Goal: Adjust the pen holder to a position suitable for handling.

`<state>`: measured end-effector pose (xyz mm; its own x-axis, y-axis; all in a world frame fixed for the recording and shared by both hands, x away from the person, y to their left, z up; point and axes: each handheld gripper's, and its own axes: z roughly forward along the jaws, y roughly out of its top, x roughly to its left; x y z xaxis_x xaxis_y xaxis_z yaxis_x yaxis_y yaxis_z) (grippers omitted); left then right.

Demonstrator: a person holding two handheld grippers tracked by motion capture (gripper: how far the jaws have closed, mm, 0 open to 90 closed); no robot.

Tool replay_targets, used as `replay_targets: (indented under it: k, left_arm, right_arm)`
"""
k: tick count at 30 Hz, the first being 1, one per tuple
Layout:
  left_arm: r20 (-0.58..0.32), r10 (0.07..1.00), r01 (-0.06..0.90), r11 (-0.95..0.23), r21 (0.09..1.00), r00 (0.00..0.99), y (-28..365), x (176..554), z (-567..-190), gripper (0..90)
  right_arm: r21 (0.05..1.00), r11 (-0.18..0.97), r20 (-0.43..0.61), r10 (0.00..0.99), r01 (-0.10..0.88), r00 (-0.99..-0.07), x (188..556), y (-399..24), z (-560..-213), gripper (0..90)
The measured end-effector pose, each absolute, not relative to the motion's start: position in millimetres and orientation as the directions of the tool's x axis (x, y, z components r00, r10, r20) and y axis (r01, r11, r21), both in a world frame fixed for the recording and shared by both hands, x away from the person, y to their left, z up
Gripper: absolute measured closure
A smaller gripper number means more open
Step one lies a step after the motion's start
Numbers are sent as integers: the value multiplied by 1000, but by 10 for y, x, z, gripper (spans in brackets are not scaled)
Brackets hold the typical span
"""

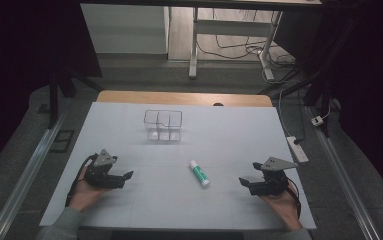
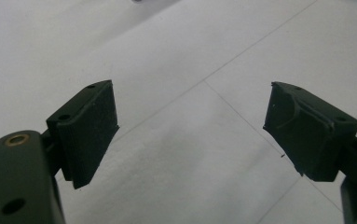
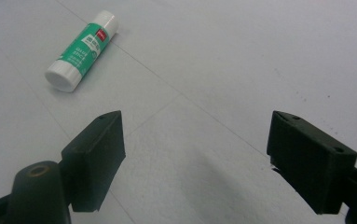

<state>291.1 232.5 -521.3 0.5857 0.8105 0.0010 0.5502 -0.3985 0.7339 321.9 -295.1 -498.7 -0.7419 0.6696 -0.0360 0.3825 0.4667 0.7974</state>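
Dim workshop, white bench: I hold the left hand-held gripper at eight o'clock, right hand-held gripper at four, jaws apart, empty. Glue stick lies untouched at centre; clear organiser at twelve empty. Nothing looks started.

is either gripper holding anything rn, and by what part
Nothing is held. The left gripper and right gripper are open and empty; the glue stick lies untouched on the table.

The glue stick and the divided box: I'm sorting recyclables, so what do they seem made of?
Glue stick: likely smooth plastic, with white ends and a green printed label. Divided box: probably clear acrylic or similar plastic; the table surface shows through its walls.
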Motion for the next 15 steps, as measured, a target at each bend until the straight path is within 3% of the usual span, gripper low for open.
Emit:
replay_targets:
  k: [15]
  left_arm:
    - [9,825,547,-383,744,564,2321,3120,-5146,187]
  right_arm:
    - [797,470,-34,661,379,-750,3223,-2926,-5002,184]
